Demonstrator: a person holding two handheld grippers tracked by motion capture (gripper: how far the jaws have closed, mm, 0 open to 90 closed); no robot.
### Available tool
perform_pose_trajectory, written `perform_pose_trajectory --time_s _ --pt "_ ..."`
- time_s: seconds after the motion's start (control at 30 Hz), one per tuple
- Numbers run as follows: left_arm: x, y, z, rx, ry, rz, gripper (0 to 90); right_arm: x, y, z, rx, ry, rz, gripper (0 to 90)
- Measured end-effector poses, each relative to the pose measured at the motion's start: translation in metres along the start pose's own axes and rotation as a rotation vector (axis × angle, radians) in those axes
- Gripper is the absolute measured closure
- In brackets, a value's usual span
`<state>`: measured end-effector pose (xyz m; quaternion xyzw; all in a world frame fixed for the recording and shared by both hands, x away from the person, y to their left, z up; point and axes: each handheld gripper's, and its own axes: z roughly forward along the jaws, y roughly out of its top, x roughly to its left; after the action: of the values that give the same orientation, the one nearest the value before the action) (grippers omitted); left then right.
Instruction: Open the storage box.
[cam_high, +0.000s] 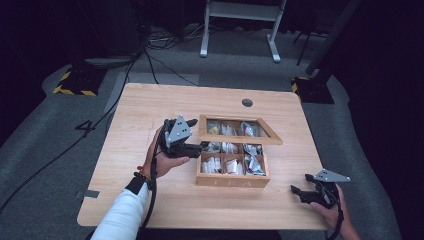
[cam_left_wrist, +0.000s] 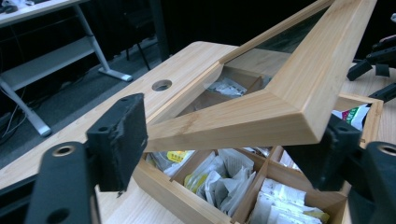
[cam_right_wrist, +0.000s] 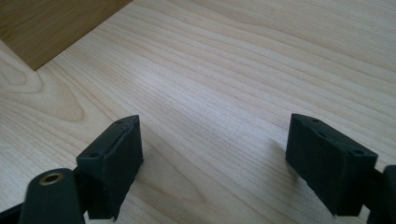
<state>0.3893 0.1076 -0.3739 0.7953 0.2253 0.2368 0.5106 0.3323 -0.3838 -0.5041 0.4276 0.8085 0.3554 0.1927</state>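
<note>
Your left jaws stand spread around the front corner of the wooden lid (cam_left_wrist: 275, 109); one pad sits at the frame's left end and the other under its right corner, and whether either pad presses the wood you cannot tell from these views. From above, your left gripper (cam_high: 200, 146) reaches in from the left side of the tea box (cam_high: 232, 180), with your left hand (cam_high: 162, 160) wrapped around its body and a white sleeve (cam_high: 122, 215) running back to the bench's near edge. That lid is a glass-paned frame, raised and tilted over the back rows of the box, its hinged side toward the far edge of the bench (cam_high: 150, 105).

Inside the box you can see small compartments packed with sachets (cam_left_wrist: 224, 179), white paper ones in the near cells and a few with yellow or green print.

Your right jaws are wide apart with nothing between them, just bare wood grain under the pads (cam_right_wrist: 116, 149). Your right gripper (cam_high: 299, 194) rests low over the bench near its right front corner, well apart from the box, held in your right hand (cam_high: 332, 210). A round cable hole (cam_high: 247, 103) sits in the bench beyond the box
</note>
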Motion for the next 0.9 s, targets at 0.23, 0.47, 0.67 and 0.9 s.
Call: perform_pose_trajectory --time_s 0.23,0.47,0.67,0.9 --pt "0.006 0.008 0.0 -0.025 -0.004 -0.001 33.7 0.0 0.0 0.0 -0.001 -0.001 -0.002 18.6" --pt "0.013 0.015 0.0 -0.049 -0.005 -0.015 43.1 0.0 0.0 0.0 -0.001 -0.001 -0.001 18.6" --pt "0.018 0.016 0.003 -0.048 0.002 -0.024 44.6 0.0 0.0 0.0 0.0 -0.001 -0.001 18.6" --pt "0.02 0.019 0.004 -0.06 0.005 -0.018 50.4 0.0 0.0 0.0 0.0 0.0 0.0 18.8"
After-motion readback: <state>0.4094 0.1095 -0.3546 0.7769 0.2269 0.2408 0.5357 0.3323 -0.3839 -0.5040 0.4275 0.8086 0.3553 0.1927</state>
